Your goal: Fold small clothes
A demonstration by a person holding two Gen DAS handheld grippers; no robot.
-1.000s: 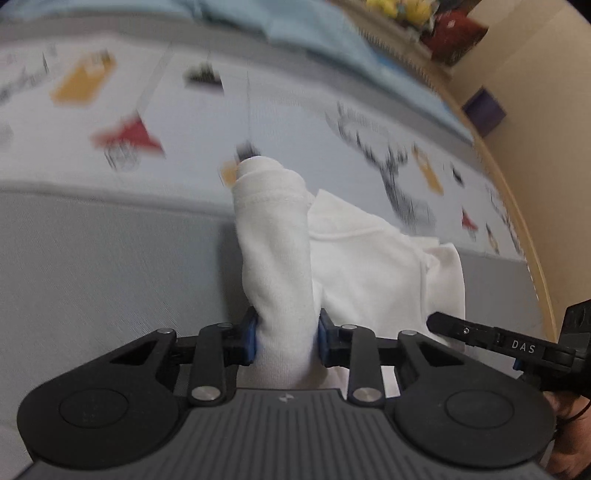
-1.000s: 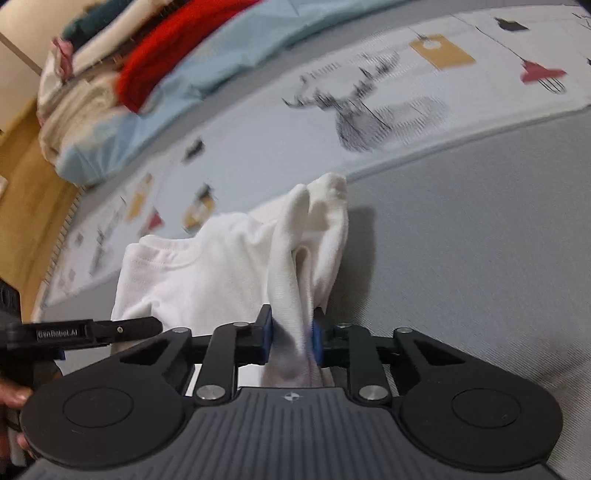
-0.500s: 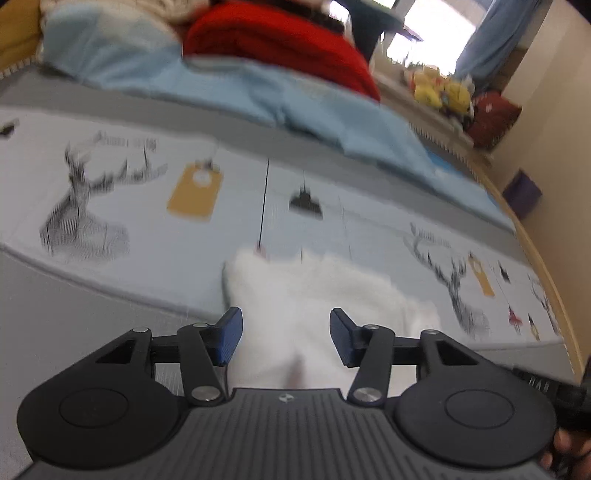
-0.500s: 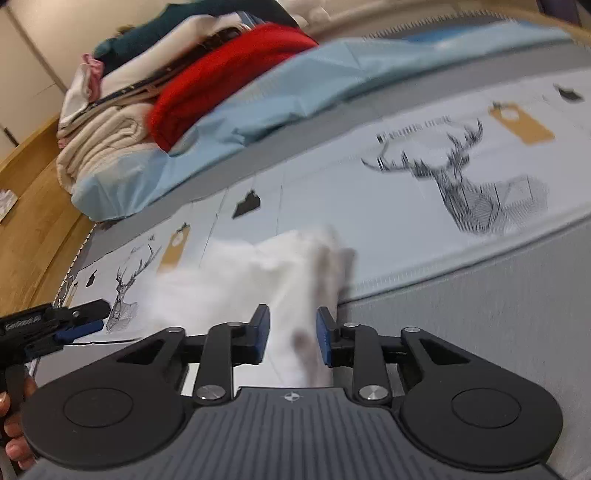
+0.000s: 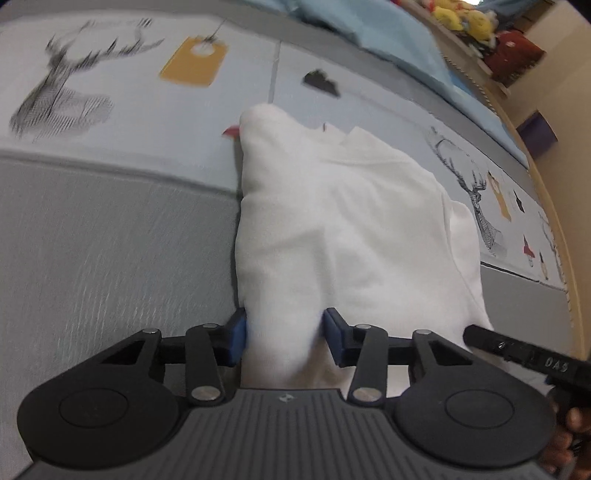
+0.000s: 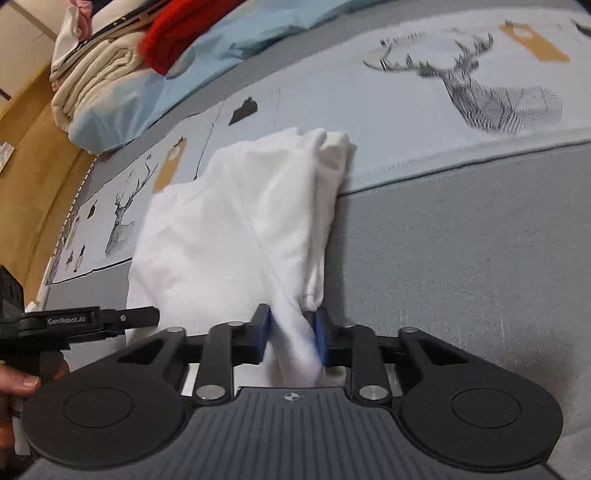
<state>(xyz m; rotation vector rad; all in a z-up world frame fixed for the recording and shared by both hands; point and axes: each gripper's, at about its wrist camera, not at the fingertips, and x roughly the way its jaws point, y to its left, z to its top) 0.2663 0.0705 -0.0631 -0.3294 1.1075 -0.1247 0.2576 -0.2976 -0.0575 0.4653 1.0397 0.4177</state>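
A small white garment (image 5: 351, 221) lies partly folded on the grey and deer-print bed cover; it also shows in the right wrist view (image 6: 236, 236). My left gripper (image 5: 284, 334) has its blue pads closed on the garment's near left edge. My right gripper (image 6: 291, 332) is shut on the garment's near right edge. Each gripper's tip shows in the other's view, at the right (image 5: 517, 350) and at the left (image 6: 92, 319). The cloth between the jaws rises in a bunched fold.
A light blue blanket (image 6: 221, 48) with a red cloth (image 6: 173, 37) and cream bedding (image 6: 99, 74) lies at the back. A wooden bed frame (image 6: 33, 140) runs along the left. Soft toys (image 5: 461, 16) sit on a shelf at the back right.
Half a second ago both grippers stood open above the garment with the view lifted. Now both are lower and closed on the garment's near edge again.
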